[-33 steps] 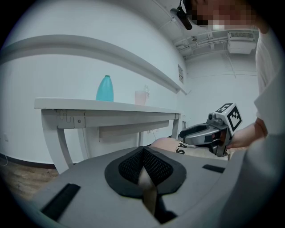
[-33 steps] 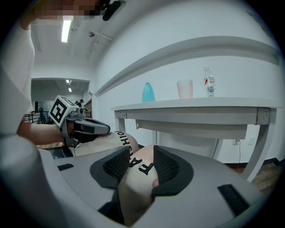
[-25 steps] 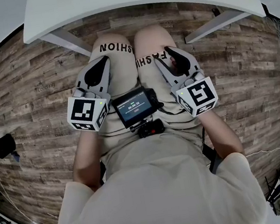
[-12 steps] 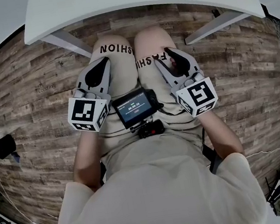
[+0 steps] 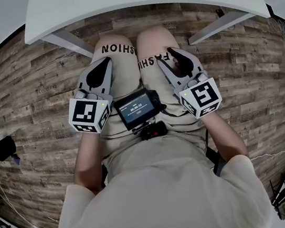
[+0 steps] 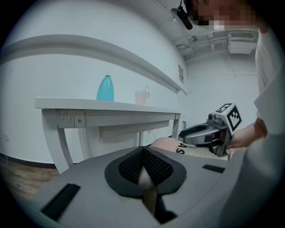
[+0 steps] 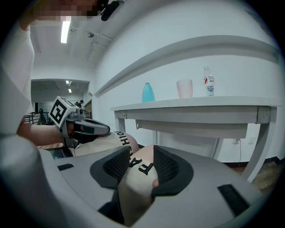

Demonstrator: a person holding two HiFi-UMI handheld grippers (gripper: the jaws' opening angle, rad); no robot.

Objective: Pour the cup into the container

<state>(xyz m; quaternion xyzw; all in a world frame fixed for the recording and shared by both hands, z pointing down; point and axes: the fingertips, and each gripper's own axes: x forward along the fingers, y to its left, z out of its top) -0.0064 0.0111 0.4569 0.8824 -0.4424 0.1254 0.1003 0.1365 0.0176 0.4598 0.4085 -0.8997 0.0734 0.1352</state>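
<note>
Resting on the person's thighs (image 5: 126,76) at mid frame in the head view, both grippers look parked, not working. The left gripper (image 5: 106,63) has its pads together on nothing, and the right gripper (image 5: 172,53) stands slightly apart, only the knee (image 7: 140,173) showing through. Upper right in the right gripper view, the pink cup (image 7: 184,88) stands upright on the white table (image 7: 231,103), near a teal container (image 7: 148,92) and 1 clear bottle (image 7: 209,81). The table's edge lies between grippers and cup; the cup's fill is unreadable.

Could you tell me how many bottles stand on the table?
2: a teal bottle left of the pink cup, a clear water bottle just right of it; none seems hidden.
</note>
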